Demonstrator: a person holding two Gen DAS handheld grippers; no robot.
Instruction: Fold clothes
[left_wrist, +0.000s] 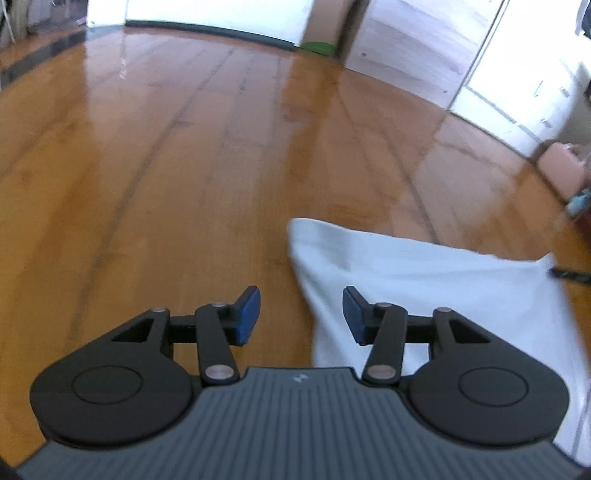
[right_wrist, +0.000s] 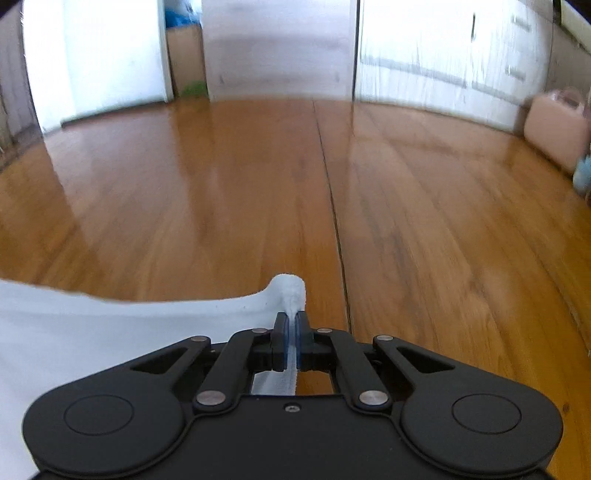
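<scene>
A white garment (left_wrist: 424, 280) lies partly lifted over the wooden floor, to the right in the left wrist view. My left gripper (left_wrist: 301, 314) is open and empty, its blue pads apart, with the cloth's left edge just under and beyond the right finger. In the right wrist view the same white garment (right_wrist: 110, 332) stretches off to the left. My right gripper (right_wrist: 291, 325) is shut on a bunched corner of the garment, which pokes out above the fingertips.
Glossy wooden floor (left_wrist: 184, 166) fills both views. White doors and cabinets (right_wrist: 443, 55) stand at the far end. A pink case (right_wrist: 554, 129) sits at the far right by the wall. A cardboard box (right_wrist: 186, 55) stands in a gap at the back.
</scene>
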